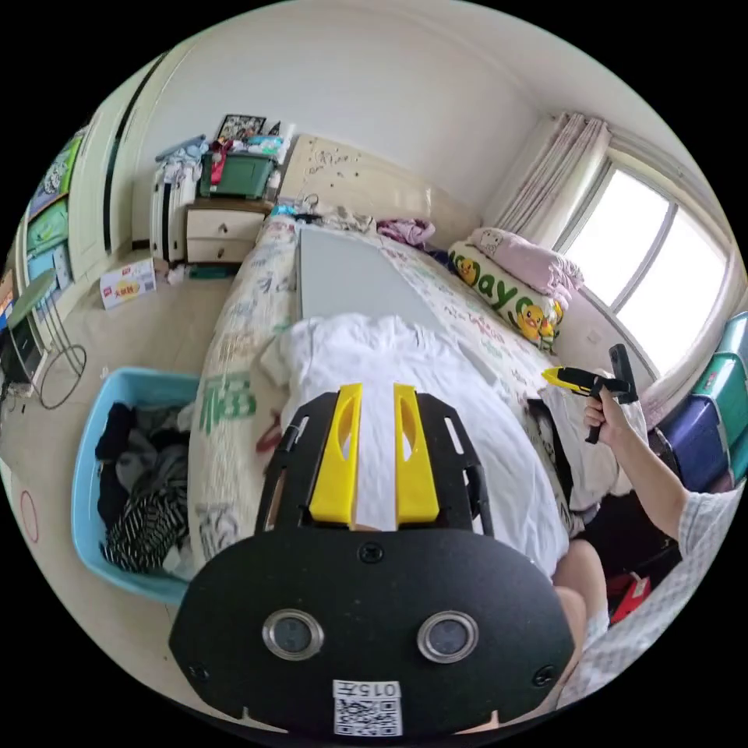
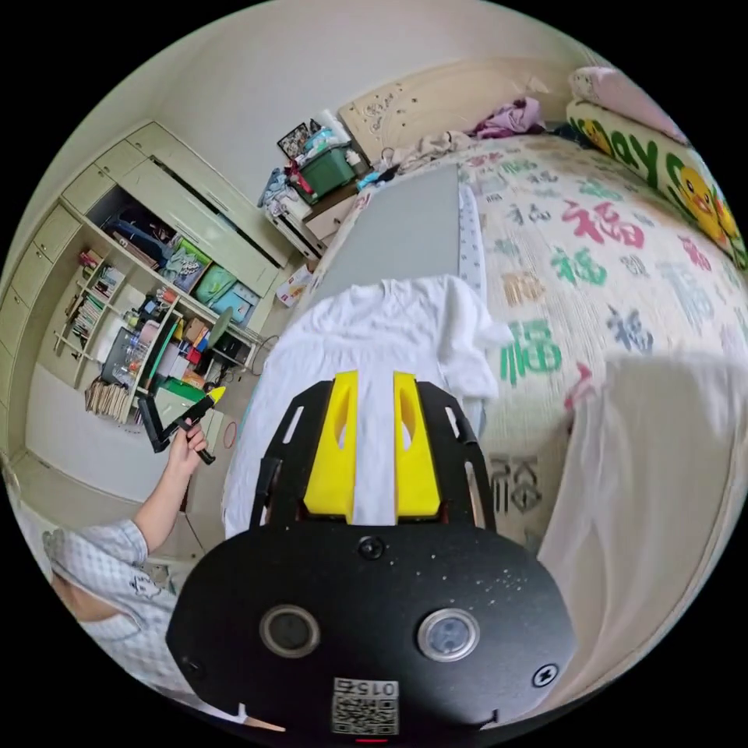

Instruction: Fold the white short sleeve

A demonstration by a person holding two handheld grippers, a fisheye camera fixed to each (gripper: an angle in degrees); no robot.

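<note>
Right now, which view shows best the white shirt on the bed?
The right gripper view: the white shirt lies spread, with neckline and one sleeve visible. In the left gripper view the shirt looks bunched, partly behind the left gripper.

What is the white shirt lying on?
The white shirt lies on a grey board, which rests on the printed bedspread. The board's near part is hidden beneath the shirt.

The white shirt's [image 1: 436, 405] near hem is hidden behind the left gripper's [image 1: 374, 389] black body.
</note>
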